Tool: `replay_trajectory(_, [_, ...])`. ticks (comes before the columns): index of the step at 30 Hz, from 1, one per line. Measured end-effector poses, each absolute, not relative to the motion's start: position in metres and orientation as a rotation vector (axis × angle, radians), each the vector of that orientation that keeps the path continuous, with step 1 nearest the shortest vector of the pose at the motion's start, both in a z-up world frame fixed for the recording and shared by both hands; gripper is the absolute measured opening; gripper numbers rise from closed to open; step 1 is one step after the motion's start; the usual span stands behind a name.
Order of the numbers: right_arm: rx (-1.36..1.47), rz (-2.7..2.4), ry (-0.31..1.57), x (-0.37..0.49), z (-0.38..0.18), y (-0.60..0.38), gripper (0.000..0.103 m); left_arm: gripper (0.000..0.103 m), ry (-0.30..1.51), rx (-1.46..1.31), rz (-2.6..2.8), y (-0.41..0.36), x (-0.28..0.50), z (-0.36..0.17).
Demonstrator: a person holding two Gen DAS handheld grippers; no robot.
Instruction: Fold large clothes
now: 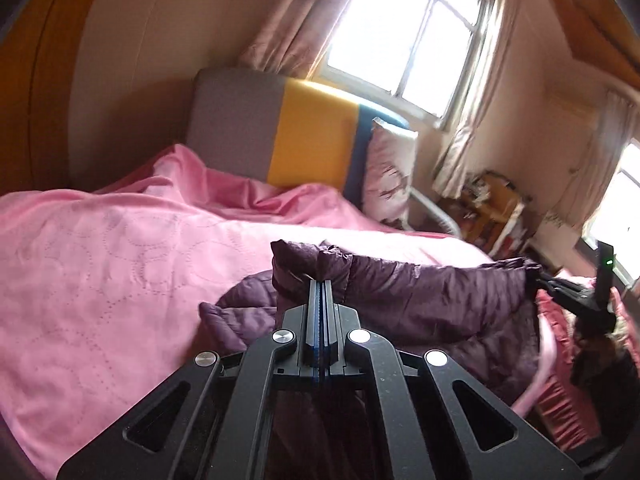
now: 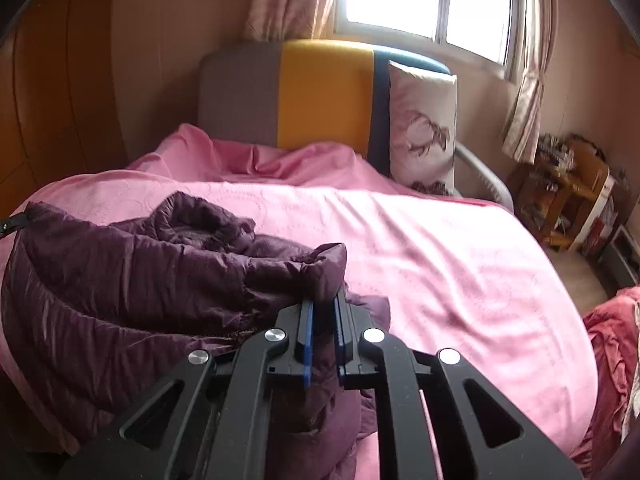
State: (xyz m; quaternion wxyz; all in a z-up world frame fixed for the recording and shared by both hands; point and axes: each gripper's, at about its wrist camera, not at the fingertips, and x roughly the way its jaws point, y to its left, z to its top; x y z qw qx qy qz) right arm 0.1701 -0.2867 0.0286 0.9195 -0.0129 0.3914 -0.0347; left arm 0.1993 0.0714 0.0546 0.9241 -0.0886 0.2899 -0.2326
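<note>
Purple quilted jacket [image 1: 420,292] lies bunched on the pink bedspread [image 1: 120,260]. From the left wrist view, the left gripper [image 1: 321,284] is clamped tight on a fold of its edge, lifting it; the right gripper [image 1: 538,278] pinches the far corner. From the right wrist view, the right gripper [image 2: 325,304] is closed on a thick fold of the jacket [image 2: 120,280], by the striped headboard [image 2: 320,92].
</note>
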Motion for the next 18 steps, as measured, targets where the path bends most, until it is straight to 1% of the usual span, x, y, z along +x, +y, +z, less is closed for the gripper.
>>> replay_trajectory(2, [-0.005,-0.093,0.833,0.179,0.017,-0.286,0.008,0.000,0.656,-0.201,-0.459,0.066,0.222,0.033])
replay_trajectory(5, [-0.042,-0.084,0.789,0.171,0.027,-0.279,0.007,0.000,0.704,-0.195,-0.443,0.056,0.239,0.015])
replay_trajectory(8, [-0.032,-0.070,0.731,0.163,0.044,-0.283,0.007,0.000,0.665,-0.220,-0.472,0.061,0.230,0.031])
replay_trajectory(12, [0.007,-0.060,0.680,0.176,0.066,-0.288,0.007,0.000,0.633,-0.272,-0.507,0.078,0.225,0.052])
replay_trajectory(15, [0.021,-0.078,0.692,0.205,0.064,-0.287,0.007,0.000,0.636,-0.304,-0.501,0.078,0.241,0.058])
replay_trajectory(18, [0.037,-0.101,0.737,0.235,0.051,-0.288,0.007,0.000,0.682,-0.333,-0.469,0.071,0.272,0.046])
